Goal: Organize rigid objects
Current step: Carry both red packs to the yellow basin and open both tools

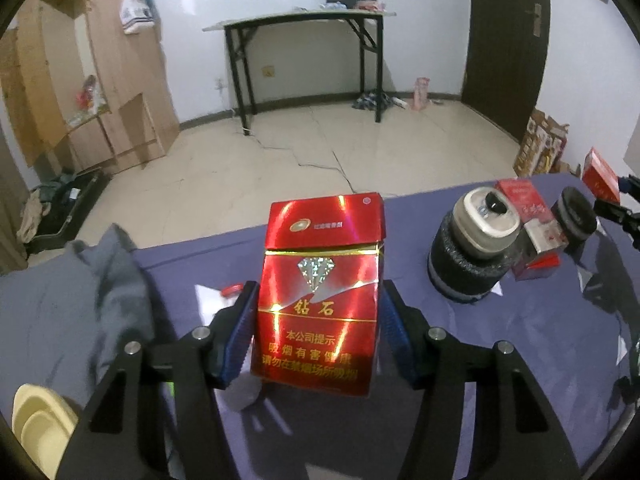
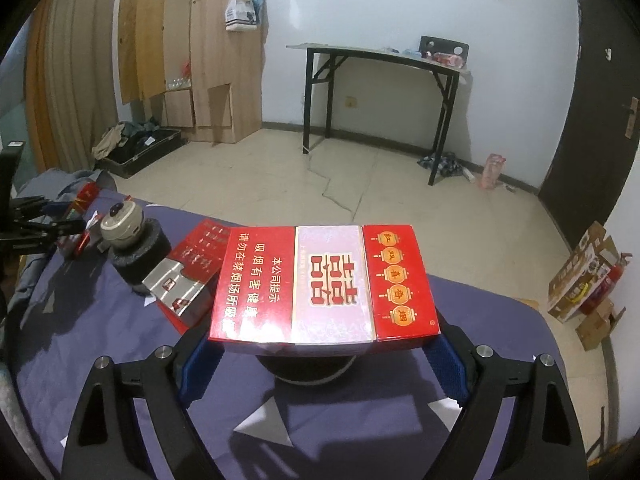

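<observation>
My left gripper [image 1: 318, 332] is shut on a red diamond cigarette pack [image 1: 320, 296], held upright above the purple cloth [image 1: 520, 360]. My right gripper [image 2: 320, 344] is shut on a red-and-white double-happiness cigarette pack [image 2: 324, 284], held flat and sideways over a black round object [image 2: 306, 370]. A black foam cylinder with a grey cap [image 1: 472, 248] stands right of the left pack; it also shows in the right wrist view [image 2: 132, 244]. An opened red pack with silver foil [image 2: 188, 276] lies between it and the right gripper.
A grey garment [image 1: 80, 304] lies bunched at the table's left. A second black foam ring [image 1: 574, 216] and red packs [image 1: 536, 232] sit at the far right. A cream dish [image 1: 38, 432] is at the bottom left. The table's far edge drops to the floor.
</observation>
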`<state>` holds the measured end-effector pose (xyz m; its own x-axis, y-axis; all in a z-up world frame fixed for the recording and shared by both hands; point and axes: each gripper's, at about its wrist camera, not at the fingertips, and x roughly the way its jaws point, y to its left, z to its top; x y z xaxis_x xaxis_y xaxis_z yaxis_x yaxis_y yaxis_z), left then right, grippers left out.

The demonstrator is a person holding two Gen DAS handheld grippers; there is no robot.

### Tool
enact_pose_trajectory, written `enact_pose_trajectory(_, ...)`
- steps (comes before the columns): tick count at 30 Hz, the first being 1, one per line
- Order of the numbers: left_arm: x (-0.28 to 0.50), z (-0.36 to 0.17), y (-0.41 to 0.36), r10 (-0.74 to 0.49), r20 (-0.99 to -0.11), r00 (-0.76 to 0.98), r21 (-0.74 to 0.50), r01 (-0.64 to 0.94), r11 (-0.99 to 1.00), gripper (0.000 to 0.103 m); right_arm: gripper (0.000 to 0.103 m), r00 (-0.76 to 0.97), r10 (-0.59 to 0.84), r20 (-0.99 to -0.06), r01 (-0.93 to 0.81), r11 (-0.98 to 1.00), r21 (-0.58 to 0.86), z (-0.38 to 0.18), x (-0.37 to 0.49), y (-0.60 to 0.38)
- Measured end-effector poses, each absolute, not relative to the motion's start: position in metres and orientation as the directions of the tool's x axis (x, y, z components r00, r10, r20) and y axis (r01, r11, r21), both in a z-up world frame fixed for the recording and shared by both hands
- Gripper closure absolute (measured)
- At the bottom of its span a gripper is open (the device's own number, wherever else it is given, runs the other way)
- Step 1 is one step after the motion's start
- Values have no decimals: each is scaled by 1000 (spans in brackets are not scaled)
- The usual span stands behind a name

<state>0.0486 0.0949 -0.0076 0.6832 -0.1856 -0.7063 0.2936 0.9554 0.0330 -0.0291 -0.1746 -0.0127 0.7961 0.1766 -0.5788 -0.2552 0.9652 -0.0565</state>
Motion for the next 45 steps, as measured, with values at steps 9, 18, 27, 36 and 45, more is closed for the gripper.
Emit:
enact_pose_trajectory(9,-53,68,202,47,-622,782,111,28,993,43,14,709,640,-295,-640,760,111,35,-81,-134)
enact_pose_trajectory(18,-159,8,420,232,-734,638,-12,-354,935,43,14,298,791,-535,-954,254,-156,31,-134,164)
enact_pose_trajectory(27,-125,-39,425,203,-770,605,-32,-354,935,43,14,210,618,-758,-969,31,-243,-43,-177,343)
enact_pose_trajectory(36,-121,-64,439,211,-831,515,8,-369,930,42,14,195,487,-851,-974,-8,-228,-88,-196,419)
enact_pose_trajectory(45,-136,-49,448,194,-792,579,-109,-447,888,0,1,214,564,-798,-974,62,-218,-66,-217,412)
